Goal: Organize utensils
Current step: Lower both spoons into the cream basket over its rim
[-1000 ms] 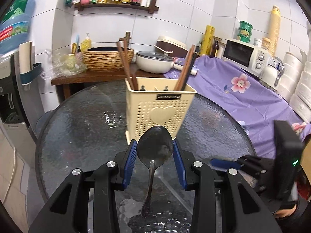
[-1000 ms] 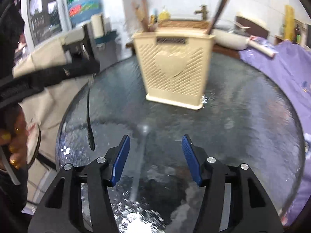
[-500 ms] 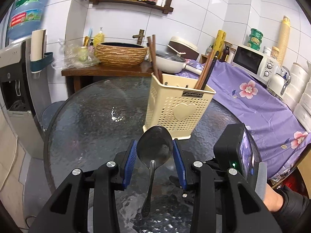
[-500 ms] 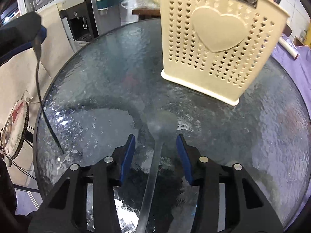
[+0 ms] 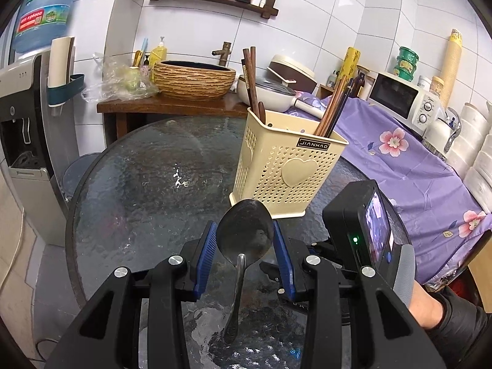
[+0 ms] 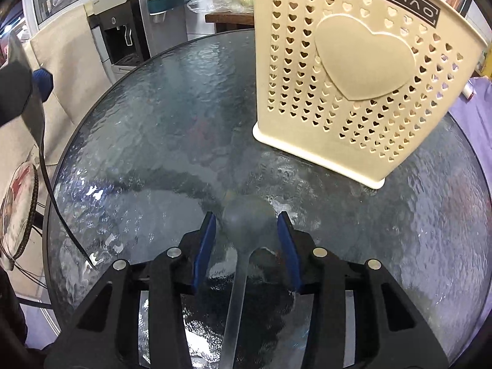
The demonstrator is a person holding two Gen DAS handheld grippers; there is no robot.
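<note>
On the round textured-glass table [image 5: 138, 184], the cream perforated plastic caddy [image 5: 286, 169] already held brown wooden chopsticks [image 5: 250, 83]; the left gripper [image 5: 244, 241] clamped a dark metal spoon [image 5: 245, 233], while the right gripper [image 6: 246, 240] straddled a second grey spoon [image 6: 247, 220], jaws apart, both unstowed

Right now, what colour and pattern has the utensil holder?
The utensil holder is cream, pierced with small heart-shaped holes around one large raised heart; the right wrist view shows it best.

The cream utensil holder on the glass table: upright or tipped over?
Upright. The cream utensil holder stands on its base on the glass table, open top up, chopsticks standing inside.
</note>
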